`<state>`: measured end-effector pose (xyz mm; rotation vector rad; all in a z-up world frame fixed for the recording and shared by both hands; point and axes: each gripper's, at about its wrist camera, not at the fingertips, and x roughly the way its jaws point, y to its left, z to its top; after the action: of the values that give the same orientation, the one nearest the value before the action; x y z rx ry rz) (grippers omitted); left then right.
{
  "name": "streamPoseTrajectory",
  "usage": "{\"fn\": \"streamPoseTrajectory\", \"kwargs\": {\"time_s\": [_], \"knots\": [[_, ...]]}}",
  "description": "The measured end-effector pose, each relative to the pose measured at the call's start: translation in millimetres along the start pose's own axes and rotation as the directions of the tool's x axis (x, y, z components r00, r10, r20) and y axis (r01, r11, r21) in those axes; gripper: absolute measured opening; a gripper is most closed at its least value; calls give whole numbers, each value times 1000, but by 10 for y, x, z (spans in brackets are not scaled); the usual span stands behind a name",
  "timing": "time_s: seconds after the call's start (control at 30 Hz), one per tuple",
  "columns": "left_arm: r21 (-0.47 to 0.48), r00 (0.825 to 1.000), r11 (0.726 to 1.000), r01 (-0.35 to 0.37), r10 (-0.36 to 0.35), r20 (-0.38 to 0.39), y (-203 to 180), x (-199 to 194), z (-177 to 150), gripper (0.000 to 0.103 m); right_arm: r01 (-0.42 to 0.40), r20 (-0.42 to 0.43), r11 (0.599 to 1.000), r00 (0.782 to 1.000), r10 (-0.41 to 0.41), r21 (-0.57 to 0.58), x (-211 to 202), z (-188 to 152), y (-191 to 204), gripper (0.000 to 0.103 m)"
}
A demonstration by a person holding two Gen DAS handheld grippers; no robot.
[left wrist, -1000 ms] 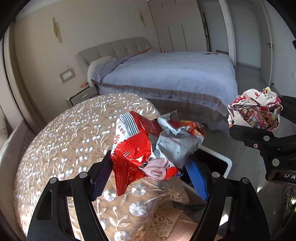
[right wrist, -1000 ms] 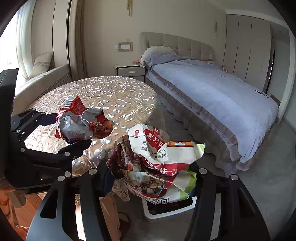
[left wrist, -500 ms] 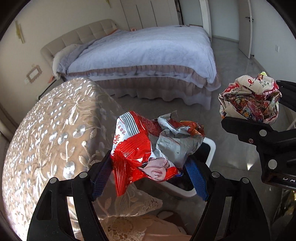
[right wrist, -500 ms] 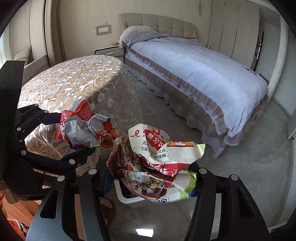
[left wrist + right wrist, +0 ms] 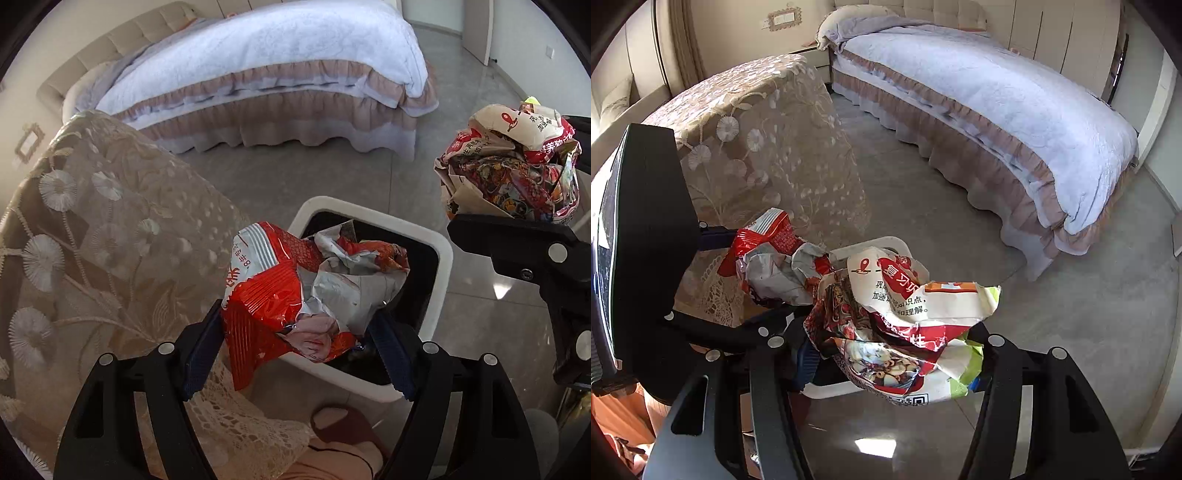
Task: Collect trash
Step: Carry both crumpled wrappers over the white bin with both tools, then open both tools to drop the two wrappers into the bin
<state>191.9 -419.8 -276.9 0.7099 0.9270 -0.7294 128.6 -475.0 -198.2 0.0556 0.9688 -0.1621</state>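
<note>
Red foil snack wrapper [image 5: 291,295], crumpled, silver inside showing, sits clamped between the blue pads of the left gripper [image 5: 301,332] at lower centre of the left wrist view, hanging right over the white bin [image 5: 441,266] with its black liner. Right gripper [image 5: 894,354] is closed on a second wad, a white-and-red printed wrapper [image 5: 905,321], seen at lower centre of its own view and at the right edge of the left view, beside the bin and apparently a bit short of its opening. Step in hand looks like the drop-off: both pieces carried to the bin, neither let go yet. Next move likely calls for spreading the left fingers so the red wrapper falls into the liner, then shifting the right wad over the rim and letting it go too; light foil may snag on a pad. Gold embroidered tablecloth [image 5: 92,240] drapes down at left, nearly touching the bin. Grey glossy tile floor [image 5: 1052,332], sun patch on it. Bed with pale blue cover [image 5: 979,92] across the upper part of both views.
</note>
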Motion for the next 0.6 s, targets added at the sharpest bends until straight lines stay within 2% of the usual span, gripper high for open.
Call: {"fn": "streamPoseTrajectory", "kwargs": {"time_s": [0.3,0.33,0.37,0.4,0.47,0.5,0.53,0.6], "knots": [[72,994,997,20,-12,-105,7,580,30,76,-38,-113,991,993,23,-127,627,-163,-24,60],[69,993,997,32,-24,-114,13,627,36,80,-39,-120,991,992,23,-129,667,-162,-17,61],[67,992,997,40,-32,-119,8,662,37,91,-39,-132,991,991,22,-132,723,-170,-12,61],[69,992,997,41,-32,-122,-3,698,34,98,-39,-140,990,990,20,-133,759,-177,-11,63],[90,990,995,42,-29,-141,-41,786,25,99,-48,-166,990,986,25,-134,841,-195,-1,75],[100,988,994,42,-26,-152,-59,813,16,99,-48,-170,990,985,24,-136,861,-212,4,88],[109,987,993,40,-22,-160,-78,830,8,99,-42,-169,989,985,18,-141,869,-207,12,93],[122,988,992,38,-19,-152,-102,805,4,98,-24,-171,987,985,-4,-158,902,-240,45,95]]}}
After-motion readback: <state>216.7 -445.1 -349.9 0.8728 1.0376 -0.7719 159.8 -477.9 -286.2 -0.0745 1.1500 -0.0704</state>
